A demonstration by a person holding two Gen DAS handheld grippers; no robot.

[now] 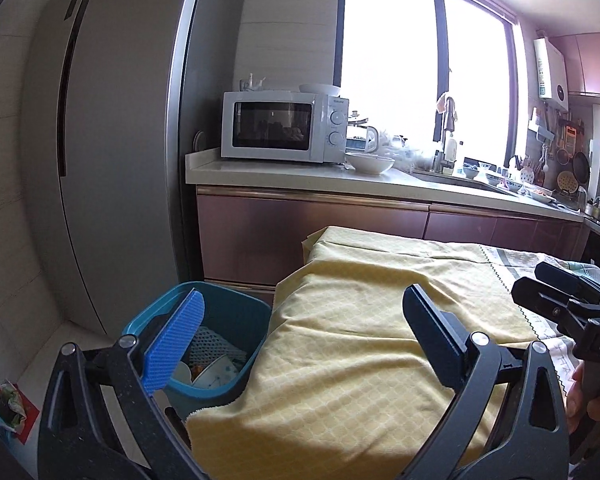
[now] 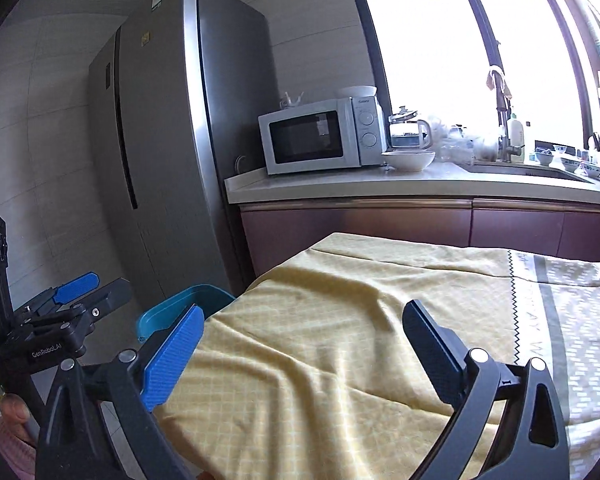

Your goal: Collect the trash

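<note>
A blue trash bin (image 1: 236, 364) stands on the floor at the table's left end, holding a white mesh wrapper and a paper cup. It also shows in the right wrist view (image 2: 180, 312). The table is covered by a yellow cloth (image 1: 372, 320). My left gripper (image 1: 304, 320) is open and empty, above the cloth's left end beside the bin. My right gripper (image 2: 300, 340) is open and empty over the cloth. The right gripper shows at the right edge of the left wrist view (image 1: 556, 300); the left gripper shows at the left of the right wrist view (image 2: 76, 292).
A tall grey fridge (image 1: 112, 140) stands behind the bin. A counter (image 1: 300, 176) carries a white microwave (image 1: 284, 126), a white bowl (image 1: 370, 162), a kettle and a sink with dishes. A patterned runner (image 2: 572, 320) lies on the table's right part. Coloured wrappers (image 1: 4, 404) lie on the floor.
</note>
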